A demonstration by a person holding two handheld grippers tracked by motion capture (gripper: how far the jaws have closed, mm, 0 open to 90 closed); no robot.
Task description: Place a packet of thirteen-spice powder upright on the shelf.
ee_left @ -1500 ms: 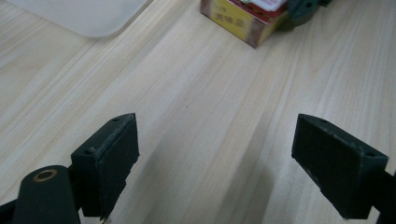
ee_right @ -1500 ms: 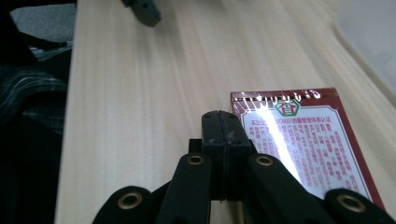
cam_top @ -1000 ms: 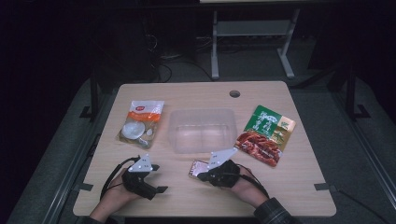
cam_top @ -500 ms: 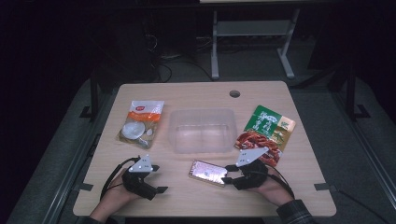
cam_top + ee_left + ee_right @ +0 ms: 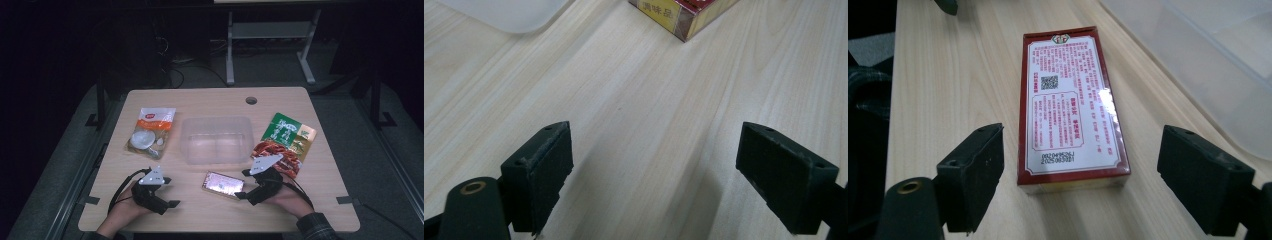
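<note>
A flat red box [image 5: 223, 184] with a white printed label lies on the wooden table [image 5: 200, 102] near its front edge. The near end of the red box [image 5: 1068, 105] sits between the jaws of my right gripper [image 5: 1078, 175], with a gap on each side. Those jaws have just been opening, and my right gripper [image 5: 243, 184] stands open, pointing left. My left gripper [image 5: 170, 192] rests at the front left, pointing right. In its own view my left gripper [image 5: 654, 175] is open over bare wood, with a corner of the red box [image 5: 679, 12] ahead.
A clear plastic container [image 5: 217, 140] stands in the middle of the table, just beyond the box. An orange and white packet [image 5: 151, 131] lies to its left. A green packet [image 5: 289, 132] and a red packet [image 5: 276, 155] lie to its right, close behind the right hand.
My right gripper moved to the right with the red box and opened its jaws. The box now lies flat on the table. The left gripper stayed where it was.
</note>
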